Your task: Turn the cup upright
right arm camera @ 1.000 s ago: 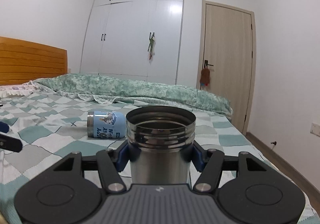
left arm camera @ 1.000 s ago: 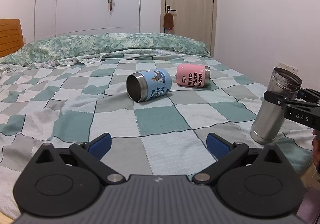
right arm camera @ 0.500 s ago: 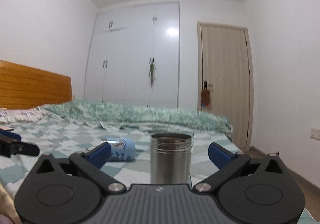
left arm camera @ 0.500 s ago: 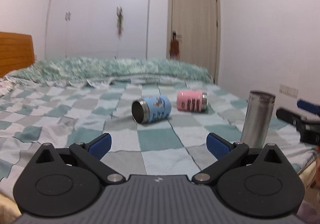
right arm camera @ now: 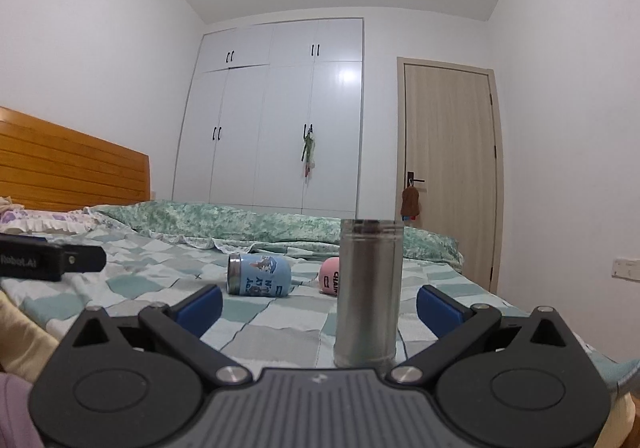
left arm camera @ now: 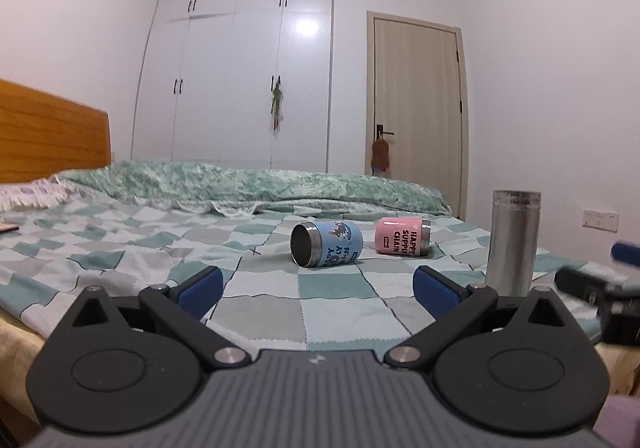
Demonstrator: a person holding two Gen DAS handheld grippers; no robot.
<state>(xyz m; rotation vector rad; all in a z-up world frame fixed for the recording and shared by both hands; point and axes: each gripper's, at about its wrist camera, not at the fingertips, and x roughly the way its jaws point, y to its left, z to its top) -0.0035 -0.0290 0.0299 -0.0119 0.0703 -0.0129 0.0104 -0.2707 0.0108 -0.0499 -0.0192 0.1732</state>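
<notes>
Steel cup [right arm camera: 369, 292] stands before the right tool [right arm camera: 319, 304] – bedspread [left arm camera: 340, 304] bare around it (blue [left arm camera: 326, 244], pink cups [left arm camera: 402, 242] beyond).

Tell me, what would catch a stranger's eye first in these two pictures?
Probably the tall steel tumbler standing upright on the checked bedspread, right in front of the open right gripper. Behind it two short cups lie on their sides: a blue cup with its mouth toward the left camera, and a pink cup beside it. The left gripper is open too, holding nothing.

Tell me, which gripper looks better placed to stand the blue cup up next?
Probably the left gripper: open, it faces the blue cup directly, while the steel cup stands before the right gripper.
</notes>
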